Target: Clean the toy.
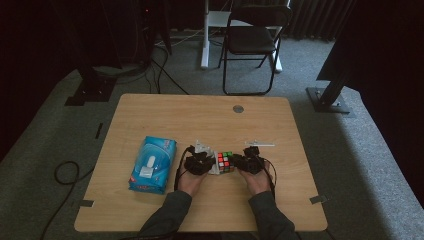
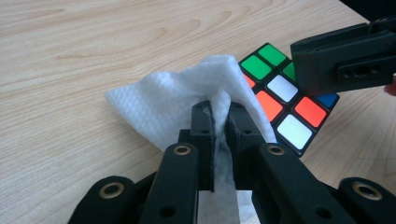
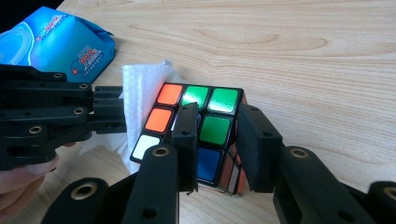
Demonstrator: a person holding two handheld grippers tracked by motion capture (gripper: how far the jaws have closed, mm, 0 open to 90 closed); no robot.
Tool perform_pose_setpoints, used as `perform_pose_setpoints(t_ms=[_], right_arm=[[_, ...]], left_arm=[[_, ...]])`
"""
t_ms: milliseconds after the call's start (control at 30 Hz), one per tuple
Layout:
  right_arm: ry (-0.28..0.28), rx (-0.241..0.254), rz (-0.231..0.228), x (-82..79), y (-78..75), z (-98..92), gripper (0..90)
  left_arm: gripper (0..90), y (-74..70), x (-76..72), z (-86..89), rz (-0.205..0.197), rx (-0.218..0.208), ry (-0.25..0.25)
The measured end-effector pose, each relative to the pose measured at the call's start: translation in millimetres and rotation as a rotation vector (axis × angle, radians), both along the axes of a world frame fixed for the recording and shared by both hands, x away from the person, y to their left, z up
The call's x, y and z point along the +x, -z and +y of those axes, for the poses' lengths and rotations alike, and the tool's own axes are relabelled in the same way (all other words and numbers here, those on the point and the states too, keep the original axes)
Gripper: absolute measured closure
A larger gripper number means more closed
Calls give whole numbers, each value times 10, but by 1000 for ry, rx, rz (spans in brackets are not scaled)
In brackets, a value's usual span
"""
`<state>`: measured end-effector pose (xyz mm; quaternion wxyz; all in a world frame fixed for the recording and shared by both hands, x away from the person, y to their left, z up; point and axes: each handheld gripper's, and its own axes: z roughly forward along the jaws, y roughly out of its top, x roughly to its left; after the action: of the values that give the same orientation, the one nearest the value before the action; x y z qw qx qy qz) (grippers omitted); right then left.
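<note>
A scrambled Rubik's cube (image 1: 225, 161) rests on the wooden table (image 1: 200, 115) between my two grippers. My right gripper (image 3: 219, 126) is shut on the cube (image 3: 215, 100), one jaw on its top face and one on its side. Bunched between the jaws of my left gripper (image 2: 220, 114) is a white wipe (image 2: 163, 102), and the gripper is shut on it. The wipe (image 3: 140, 86) lies against the cube's (image 2: 285, 98) orange-and-white side. In the high view the left gripper (image 1: 210, 163) meets the cube from the left and the right gripper (image 1: 236, 162) from the right.
A blue pack of wet wipes (image 1: 152, 165) lies on the table left of my hands. A thin pale strip (image 1: 260, 144) lies just behind the right gripper. A round grommet (image 1: 238, 108) sits near the far edge. A folding chair (image 1: 252, 40) stands beyond the table.
</note>
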<state>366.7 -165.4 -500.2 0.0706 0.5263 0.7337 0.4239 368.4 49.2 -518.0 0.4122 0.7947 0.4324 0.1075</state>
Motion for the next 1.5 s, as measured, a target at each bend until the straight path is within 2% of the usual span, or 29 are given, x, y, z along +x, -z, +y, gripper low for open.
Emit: perform_pose_setpoints(t_ms=[67,200,300,400,533,667,900,1033,1133,1500], right_arm=[[0,0,0,0,0,0,698],[0,0,1,0,-1,0,698],[0,1,1,1,0,0,698],[0,1,1,0,0,0,698],[2,0,1,-3,0,1,698],[1,1,0,-2,1,-1,697],[1,5,0,0,5,1,698],[1,6,0,-1,5,1,699],[2,6,1,-2,5,1,699],[4,5,1,-3,5,2,699]], left_arm=[[833,45,10,-10,14,18,1],[834,163,20,-22,43,23,-6],[836,215,23,-32,42,36,-2],[836,206,26,-46,37,61,7],[835,208,26,-44,37,59,6],[830,174,1,-24,32,56,3],[830,-21,-108,50,-14,5,7],[829,-99,-162,37,-25,-15,20],[829,-82,-178,-17,-21,0,35],[831,-56,-170,-16,-17,3,24]])
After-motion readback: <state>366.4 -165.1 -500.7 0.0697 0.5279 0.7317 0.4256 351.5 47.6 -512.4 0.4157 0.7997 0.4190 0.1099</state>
